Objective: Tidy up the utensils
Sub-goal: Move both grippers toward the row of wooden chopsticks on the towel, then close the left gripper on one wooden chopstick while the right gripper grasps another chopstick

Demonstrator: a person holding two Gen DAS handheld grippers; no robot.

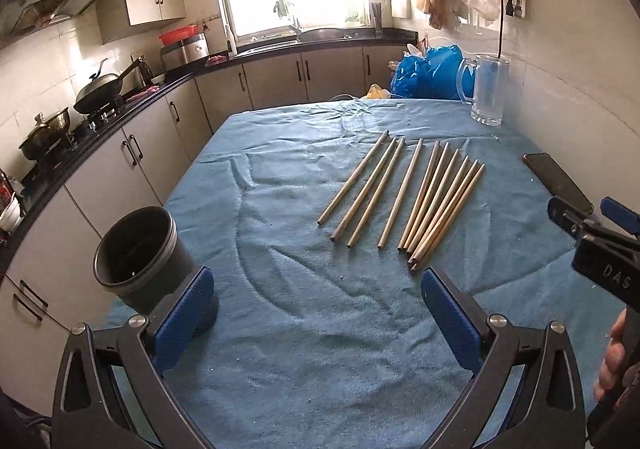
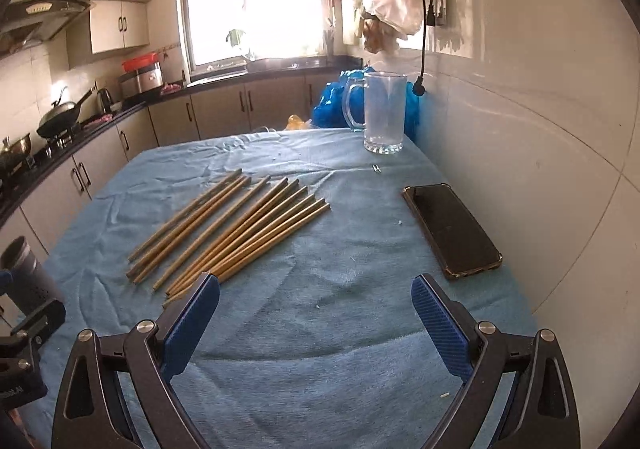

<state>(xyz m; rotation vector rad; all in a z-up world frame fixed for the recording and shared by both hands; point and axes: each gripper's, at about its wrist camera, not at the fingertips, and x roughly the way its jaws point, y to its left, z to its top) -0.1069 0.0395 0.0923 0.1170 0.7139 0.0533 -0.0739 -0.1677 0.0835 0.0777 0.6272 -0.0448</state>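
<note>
- Table (image 1: 280,369) had a loose, wrinkled blue cloth (image 2: 320,389); dragging a tool tip across it would prob bunch it & shift everything.
- Dark holder cup (image 1: 136,249) stood at the table's left edge, touching my left tool (image 1: 318,313) finger; a nudge could've tipped it off.
- Chopsticks (image 1: 404,197) lay flat in a fan mid-table, near ends crowded; pinching one risked grabbing 2 or rolling its neighbours.
- Both tools were wide apart, holding nothing; right tool (image 2: 316,313) hovered btwn chopsticks & phone (image 2: 452,229), which a sloppy swing could've knocked.
</note>
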